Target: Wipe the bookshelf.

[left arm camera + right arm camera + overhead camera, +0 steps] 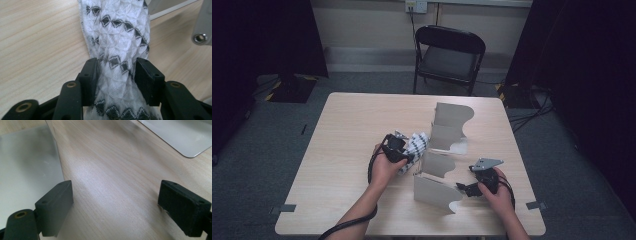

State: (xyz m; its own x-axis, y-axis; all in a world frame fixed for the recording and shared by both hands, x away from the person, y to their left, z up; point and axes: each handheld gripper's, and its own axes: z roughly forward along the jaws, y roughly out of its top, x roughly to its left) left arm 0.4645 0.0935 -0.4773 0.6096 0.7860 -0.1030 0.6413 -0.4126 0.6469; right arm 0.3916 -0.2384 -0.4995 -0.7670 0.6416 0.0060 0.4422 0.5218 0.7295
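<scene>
the left gripper (116, 75) pinches the white knitted cloth with black diamonds (117, 37), bunched at the table's nine o'clock beside the grey metal rack (447, 145). the right gripper (116, 207) gapes empty at four o'clock. keep the pinch firm and lift slowly so the cloth clears the rack's plates.

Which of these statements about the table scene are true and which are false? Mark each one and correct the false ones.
1. The left gripper grips a white cloth with black patterning. True.
2. The right gripper is clamped on a grey panel. False: its jaws stand wide apart with bare table between them; a grey panel lies beside one jaw.
3. A black folding chair stands beyond the far edge of the table. True.
4. The cloth is plain red. False: it is white with black diamond-like marks.
</scene>
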